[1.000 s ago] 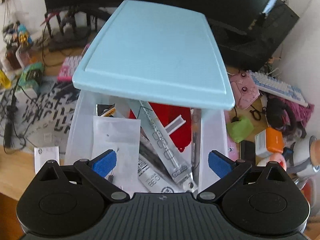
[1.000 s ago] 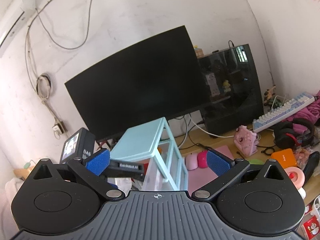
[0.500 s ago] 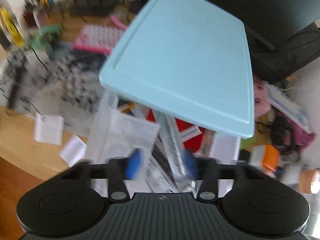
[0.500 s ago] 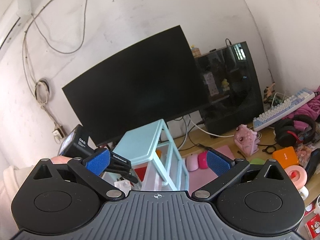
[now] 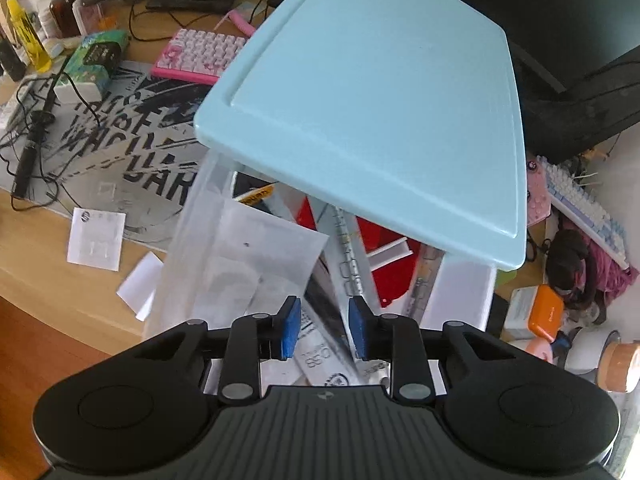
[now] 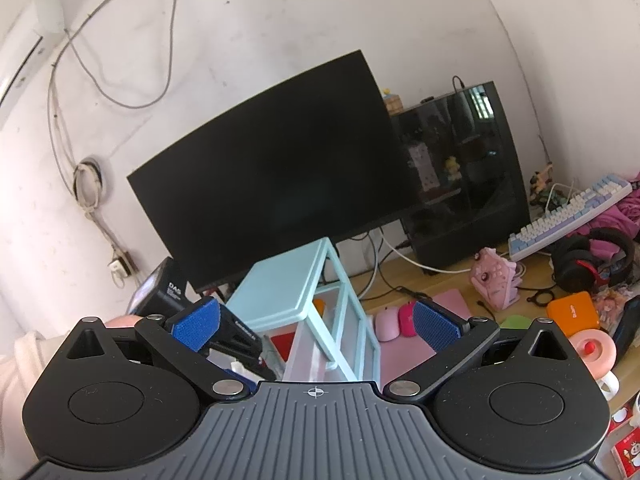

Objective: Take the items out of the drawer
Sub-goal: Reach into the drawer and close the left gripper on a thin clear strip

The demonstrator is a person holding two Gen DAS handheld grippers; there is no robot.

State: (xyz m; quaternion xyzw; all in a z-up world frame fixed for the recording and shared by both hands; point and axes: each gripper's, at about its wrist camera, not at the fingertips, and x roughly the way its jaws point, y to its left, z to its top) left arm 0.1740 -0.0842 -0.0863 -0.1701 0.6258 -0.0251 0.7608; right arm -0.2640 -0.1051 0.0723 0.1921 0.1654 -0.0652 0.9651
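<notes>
A light blue drawer unit (image 5: 372,92) stands on the desk with its translucent top drawer (image 5: 188,232) pulled out. Inside lie a white packet (image 5: 260,248), a red card (image 5: 380,264), a long clear strip (image 5: 346,252) and a printed packet (image 5: 320,356). My left gripper (image 5: 324,328) points steeply down into the drawer. Its jaws are closing, and the blue pads touch the printed packet's two edges. My right gripper (image 6: 316,320) hangs open and empty, off to the side of the drawer unit (image 6: 280,284). A hand (image 6: 120,322) holds the left gripper there.
A pink keyboard (image 5: 200,56), cables and paper slips (image 5: 96,236) lie left of the drawer. An orange box (image 5: 546,312) and cups sit to its right. A black monitor (image 6: 272,176) stands behind the unit, with pink mice (image 6: 388,322) and headphones (image 6: 588,264) on the right.
My left gripper's jaws went from wide open to a narrow gap around the packets. It rolled and shifted slightly over the drawer. The right gripper kept still.
</notes>
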